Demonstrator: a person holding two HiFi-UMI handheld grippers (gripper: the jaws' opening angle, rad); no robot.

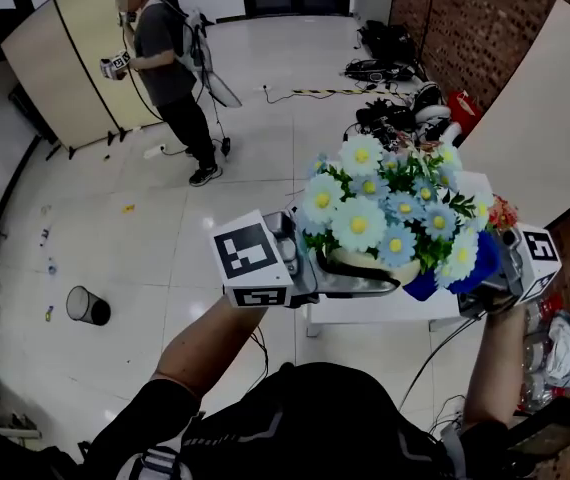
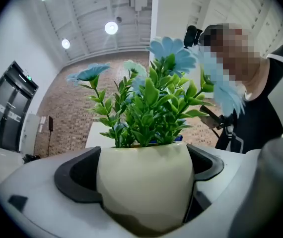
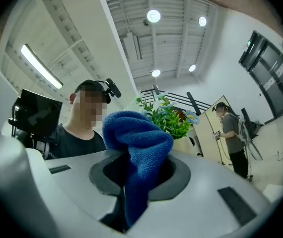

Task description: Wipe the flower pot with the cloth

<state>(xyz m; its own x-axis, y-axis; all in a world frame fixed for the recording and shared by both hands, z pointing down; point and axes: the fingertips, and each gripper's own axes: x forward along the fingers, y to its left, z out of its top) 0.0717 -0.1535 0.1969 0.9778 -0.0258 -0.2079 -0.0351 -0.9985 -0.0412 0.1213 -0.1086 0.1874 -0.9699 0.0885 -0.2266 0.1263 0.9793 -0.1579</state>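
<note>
A cream flower pot (image 1: 357, 265) with blue-and-white artificial flowers (image 1: 385, 211) is held up in the air over the floor. My left gripper (image 1: 350, 280) is shut on the pot; in the left gripper view the pot (image 2: 144, 182) fills the space between the jaws, green leaves (image 2: 151, 105) above it. My right gripper (image 1: 485, 278) is shut on a blue cloth (image 1: 465, 268), which lies against the pot's right side. The right gripper view shows the cloth (image 3: 136, 148) bunched between the jaws and the plant (image 3: 169, 118) just beyond.
A white table (image 1: 385, 308) lies below the pot. Another person (image 1: 170, 78) with grippers stands at the back left near a folding partition (image 1: 75, 58). A black bin (image 1: 88, 306) sits on the floor at left. Cables and gear (image 1: 395, 88) lie at the back right.
</note>
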